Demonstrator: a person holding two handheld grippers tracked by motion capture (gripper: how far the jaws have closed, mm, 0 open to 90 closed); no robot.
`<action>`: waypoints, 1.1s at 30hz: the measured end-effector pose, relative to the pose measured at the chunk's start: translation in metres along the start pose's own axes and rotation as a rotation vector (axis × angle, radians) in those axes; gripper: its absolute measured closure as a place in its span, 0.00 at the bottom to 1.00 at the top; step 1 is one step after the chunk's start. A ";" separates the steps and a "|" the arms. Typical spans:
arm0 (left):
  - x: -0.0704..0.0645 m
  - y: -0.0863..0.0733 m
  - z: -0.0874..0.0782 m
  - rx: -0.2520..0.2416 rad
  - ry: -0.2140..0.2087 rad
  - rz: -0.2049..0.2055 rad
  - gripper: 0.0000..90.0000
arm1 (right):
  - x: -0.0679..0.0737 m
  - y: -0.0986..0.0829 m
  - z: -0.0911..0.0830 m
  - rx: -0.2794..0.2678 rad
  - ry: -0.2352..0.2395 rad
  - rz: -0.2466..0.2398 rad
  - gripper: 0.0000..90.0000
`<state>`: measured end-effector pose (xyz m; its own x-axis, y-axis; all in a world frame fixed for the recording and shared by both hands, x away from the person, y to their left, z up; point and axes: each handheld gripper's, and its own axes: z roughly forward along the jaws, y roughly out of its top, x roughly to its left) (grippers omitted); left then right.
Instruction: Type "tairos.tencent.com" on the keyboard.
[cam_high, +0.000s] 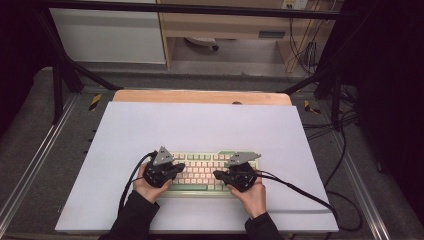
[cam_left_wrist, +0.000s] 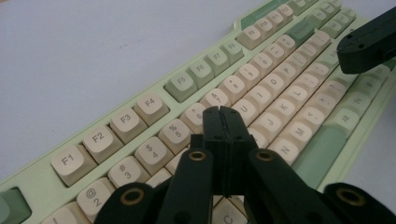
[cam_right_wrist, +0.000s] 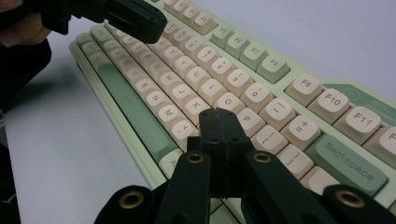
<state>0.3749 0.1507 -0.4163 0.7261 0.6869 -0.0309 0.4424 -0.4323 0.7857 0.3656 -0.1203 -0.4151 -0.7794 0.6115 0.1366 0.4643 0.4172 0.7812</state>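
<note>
**Closed grippers working a keyboard**

A green-and-cream keyboard (cam_high: 205, 172) is lying near the white mat's (cam_high: 200, 125) front edge. The left gripper (cam_left_wrist: 223, 114) and right gripper (cam_right_wrist: 219, 116), jaws pressed together and empty, are poising over its keys; typing looks barely underway.

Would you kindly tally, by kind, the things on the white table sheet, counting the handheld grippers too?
Keyboard: 1
Grippers, left gripper and right gripper, both with jaws shut: 2
Total: 3
</note>
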 end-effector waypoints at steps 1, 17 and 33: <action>0.000 0.000 0.001 0.003 0.003 0.002 1.00 | 0.000 0.000 0.000 0.001 0.000 0.001 1.00; 0.001 -0.003 0.013 0.032 0.007 0.000 1.00 | 0.000 0.001 -0.001 0.001 0.002 0.005 1.00; 0.001 -0.005 0.014 0.029 0.001 0.003 1.00 | 0.000 0.001 -0.002 -0.003 0.001 0.002 1.00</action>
<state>0.3806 0.1452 -0.4293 0.7271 0.6860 -0.0280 0.4554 -0.4514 0.7674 0.3651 -0.1211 -0.4134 -0.7791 0.6114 0.1384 0.4640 0.4140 0.7831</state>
